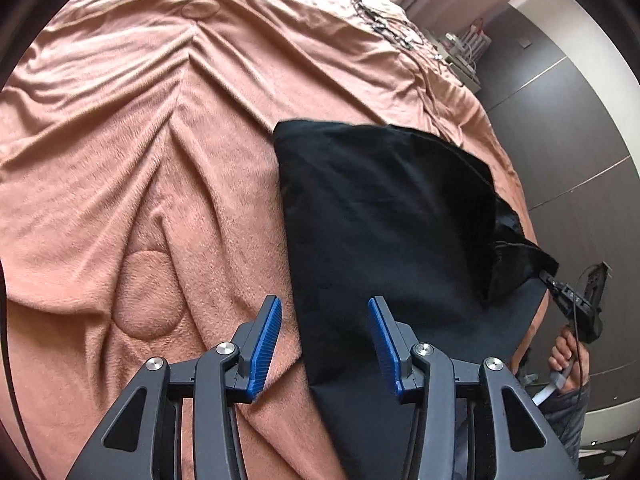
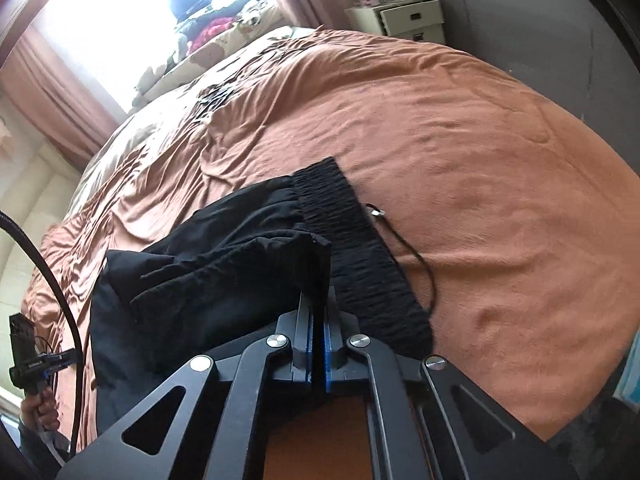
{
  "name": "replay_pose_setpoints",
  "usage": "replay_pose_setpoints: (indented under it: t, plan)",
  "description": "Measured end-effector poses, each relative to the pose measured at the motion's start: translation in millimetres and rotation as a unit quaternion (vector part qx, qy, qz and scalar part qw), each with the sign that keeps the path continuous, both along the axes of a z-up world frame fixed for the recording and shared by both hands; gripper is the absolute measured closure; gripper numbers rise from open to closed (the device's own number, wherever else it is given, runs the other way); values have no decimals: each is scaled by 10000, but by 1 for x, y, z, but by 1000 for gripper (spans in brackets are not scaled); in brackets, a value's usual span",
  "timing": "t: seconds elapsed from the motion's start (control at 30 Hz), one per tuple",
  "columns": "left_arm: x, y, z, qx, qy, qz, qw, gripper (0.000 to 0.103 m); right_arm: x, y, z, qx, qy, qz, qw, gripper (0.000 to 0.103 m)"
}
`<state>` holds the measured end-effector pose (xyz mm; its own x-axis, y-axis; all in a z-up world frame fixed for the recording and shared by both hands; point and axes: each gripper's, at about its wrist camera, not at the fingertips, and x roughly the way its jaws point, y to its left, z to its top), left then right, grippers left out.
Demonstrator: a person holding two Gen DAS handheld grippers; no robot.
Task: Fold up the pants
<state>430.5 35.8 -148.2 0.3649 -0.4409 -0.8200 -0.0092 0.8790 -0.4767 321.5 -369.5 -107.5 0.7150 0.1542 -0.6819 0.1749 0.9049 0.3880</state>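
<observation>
Black pants [image 1: 384,216] lie on a brown blanket [image 1: 140,160] that covers a bed. My left gripper [image 1: 324,302] hovers over the pants' left edge, its blue pads [image 1: 268,340] apart and pressing on nothing. At the right of this view, my right gripper [image 1: 546,276] pinches a raised corner of the pants. In the right wrist view, my right gripper [image 2: 318,300] is shut on a fold of the black pants [image 2: 208,280], held up beside the ribbed elastic waistband [image 2: 352,240]. A black drawstring [image 2: 420,256] trails on the blanket [image 2: 500,200]. The left gripper [image 2: 64,358] shows at the far left.
A white nightstand [image 2: 400,16] stands beyond the bed, beside a bright window with pink curtains [image 2: 52,92]. Clothes and cables [image 1: 384,20] lie at the far end of the bed. Dark wall panels [image 1: 580,140] run along the bed's right side. A person's hand [image 1: 568,356] grips the right handle.
</observation>
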Motion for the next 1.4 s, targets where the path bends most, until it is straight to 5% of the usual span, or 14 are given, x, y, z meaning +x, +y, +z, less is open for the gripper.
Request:
replay_pose_setpoints:
  t: [0.67,0.97,1.2,1.33,1.4]
  plan:
    - [39,0,-40,-830,85,105,9965,55,-21,-13,-7,71,13,-270,9996,103]
    - [37,0,-47,-1099,94,51,9939,74,-27,-14,-5,78,-36,-125,9999,102]
    - [31,0,-36,-1148,36,-64,9934,89,-28,-19,-3,-14,17,-266,9996,77]
    - [28,-2,-26,-1141,-112,-107,9934,91,-25,-17,-2,-208,52,-229,9995,54]
    - [30,-3,-27,-1092,-106,-91,9939,95,-20,-17,-4,-277,93,-221,9993,53]
